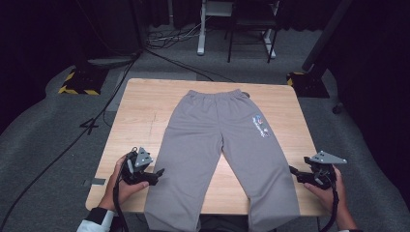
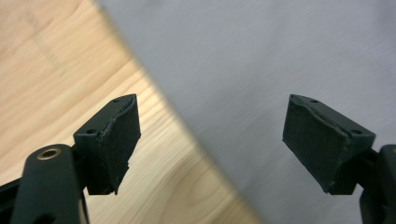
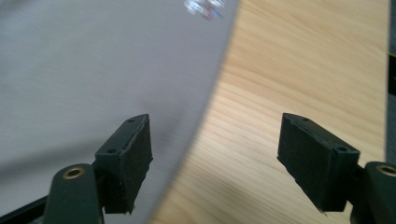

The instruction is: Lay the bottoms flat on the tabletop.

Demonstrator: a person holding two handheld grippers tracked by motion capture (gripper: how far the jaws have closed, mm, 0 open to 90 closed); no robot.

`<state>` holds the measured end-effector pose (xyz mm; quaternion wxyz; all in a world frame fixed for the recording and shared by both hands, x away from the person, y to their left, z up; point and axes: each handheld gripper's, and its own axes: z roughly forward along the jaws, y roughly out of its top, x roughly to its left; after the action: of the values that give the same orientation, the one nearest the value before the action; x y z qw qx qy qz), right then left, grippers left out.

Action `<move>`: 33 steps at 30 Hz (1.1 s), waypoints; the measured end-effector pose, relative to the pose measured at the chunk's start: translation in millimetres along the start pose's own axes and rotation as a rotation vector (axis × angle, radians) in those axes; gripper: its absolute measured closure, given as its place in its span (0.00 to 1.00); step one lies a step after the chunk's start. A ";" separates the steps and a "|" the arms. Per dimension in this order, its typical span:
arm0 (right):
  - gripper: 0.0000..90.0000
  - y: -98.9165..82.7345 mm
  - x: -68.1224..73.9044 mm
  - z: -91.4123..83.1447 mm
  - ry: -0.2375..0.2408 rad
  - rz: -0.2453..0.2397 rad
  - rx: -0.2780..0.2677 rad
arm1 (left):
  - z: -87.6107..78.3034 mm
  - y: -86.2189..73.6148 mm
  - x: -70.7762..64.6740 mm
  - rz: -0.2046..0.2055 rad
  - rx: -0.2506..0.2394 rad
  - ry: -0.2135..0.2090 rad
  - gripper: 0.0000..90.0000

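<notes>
Grey sweatpants (image 1: 220,145) lying flat on wooden surface (image 1: 140,116), waistband far, leg ends hanging over near edge. Holding left gripper (image 1: 159,172) released, nothing between jaws, hovering at outer edge of left leg. Holding right gripper (image 1: 292,169) released too, empty, hovering beside outer edge of right leg.

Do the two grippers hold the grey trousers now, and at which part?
Nothing is held. The left gripper and the right gripper are both open, each beside an outer edge of the grey trousers, with nothing between the jaws.
</notes>
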<state>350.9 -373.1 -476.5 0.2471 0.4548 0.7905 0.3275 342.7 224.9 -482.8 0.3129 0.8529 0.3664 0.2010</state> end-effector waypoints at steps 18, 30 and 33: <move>0.26 -19.2 -20.6 20.7 -0.052 0.162 0.005 | 12.2 -21.7 26.0 -0.170 -0.002 -0.023 0.17; 0.25 -18.8 -20.9 21.4 -0.051 0.162 0.005 | 14.0 -20.2 26.7 -0.179 -0.004 -0.017 0.17; 0.23 -19.0 -21.2 21.3 -0.054 0.162 0.007 | 13.9 -20.2 26.7 -0.179 -0.004 -0.016 0.17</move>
<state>364.8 -392.6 -502.8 0.2396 0.5269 0.7451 0.3313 358.0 250.4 -503.6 0.3343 0.8177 0.4383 0.1659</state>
